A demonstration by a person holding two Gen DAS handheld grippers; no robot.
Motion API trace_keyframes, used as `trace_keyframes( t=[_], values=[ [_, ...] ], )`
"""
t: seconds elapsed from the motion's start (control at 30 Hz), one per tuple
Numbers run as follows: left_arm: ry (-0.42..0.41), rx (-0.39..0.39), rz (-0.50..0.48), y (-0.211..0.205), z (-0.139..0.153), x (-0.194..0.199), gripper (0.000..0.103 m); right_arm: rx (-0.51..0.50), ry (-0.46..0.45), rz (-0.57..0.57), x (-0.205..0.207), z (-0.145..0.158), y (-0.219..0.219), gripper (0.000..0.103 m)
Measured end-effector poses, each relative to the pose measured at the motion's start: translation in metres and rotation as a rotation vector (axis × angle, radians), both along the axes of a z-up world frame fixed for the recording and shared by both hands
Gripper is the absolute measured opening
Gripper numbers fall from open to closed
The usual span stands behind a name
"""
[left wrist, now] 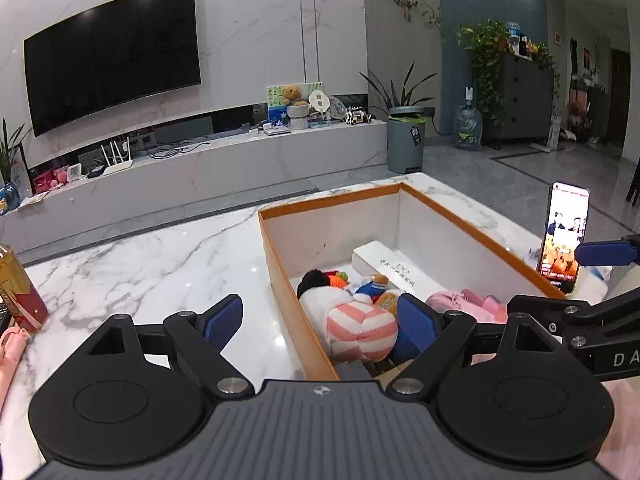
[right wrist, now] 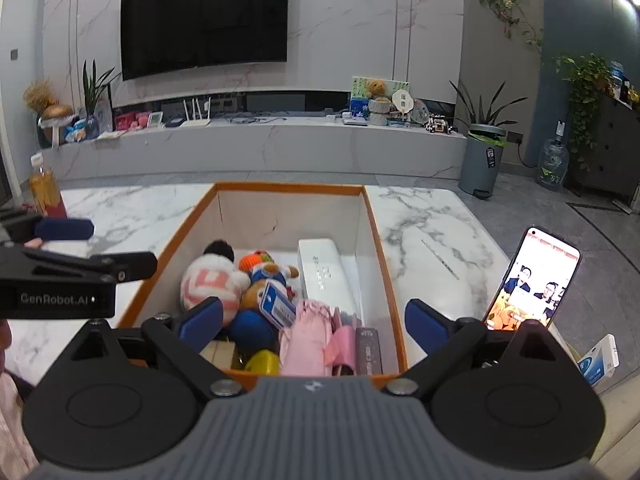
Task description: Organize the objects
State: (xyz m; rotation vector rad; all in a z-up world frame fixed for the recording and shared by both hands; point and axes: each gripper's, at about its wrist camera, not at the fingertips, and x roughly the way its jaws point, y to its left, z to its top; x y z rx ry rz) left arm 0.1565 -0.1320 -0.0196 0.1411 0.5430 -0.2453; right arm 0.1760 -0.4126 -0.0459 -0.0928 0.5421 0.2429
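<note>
Both grippers, left (left wrist: 320, 326) and right (right wrist: 314, 322), hover with jaws apart over the box's (right wrist: 374, 220) near rim. Toys (right wrist: 208, 280) fill its near half; bare marble table (left wrist: 160, 256) lies left.

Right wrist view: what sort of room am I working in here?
Most likely a home living room: a wall-mounted TV above a long marble media console, potted plants, and a marble table.

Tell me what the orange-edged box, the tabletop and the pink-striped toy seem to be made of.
Orange-edged box: probably cardboard, with thin flat walls, a matte white inside and a raw orange rim. Tabletop: marble or a marble-look slab, white with grey veins, polished, since it reflects the ceiling lights. Pink-striped toy: soft plush fabric, rounded and fuzzy, without shine.
</note>
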Motion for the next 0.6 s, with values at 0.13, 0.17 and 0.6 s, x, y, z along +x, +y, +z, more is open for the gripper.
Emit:
trace_keyframes(
  t=[0.13, 0.17, 0.6],
  values=[
    [0.016, -0.01, 0.007, -0.002, -0.006, -0.005, 0.099, 0.009, -0.007, 0.002, -0.004, -0.002, -0.008, 0.099],
    [0.019, -0.013, 0.007, -0.002, -0.007, -0.006, 0.1, 0.013, -0.009, -0.001, -0.005, -0.002, -0.01, 0.099],
    [0.012, 0.007, 0.027, 0.0, -0.003, -0.013, 0.1, 0.016, -0.002, 0.017, -0.012, 0.001, -0.004, 0.099]
  ],
)
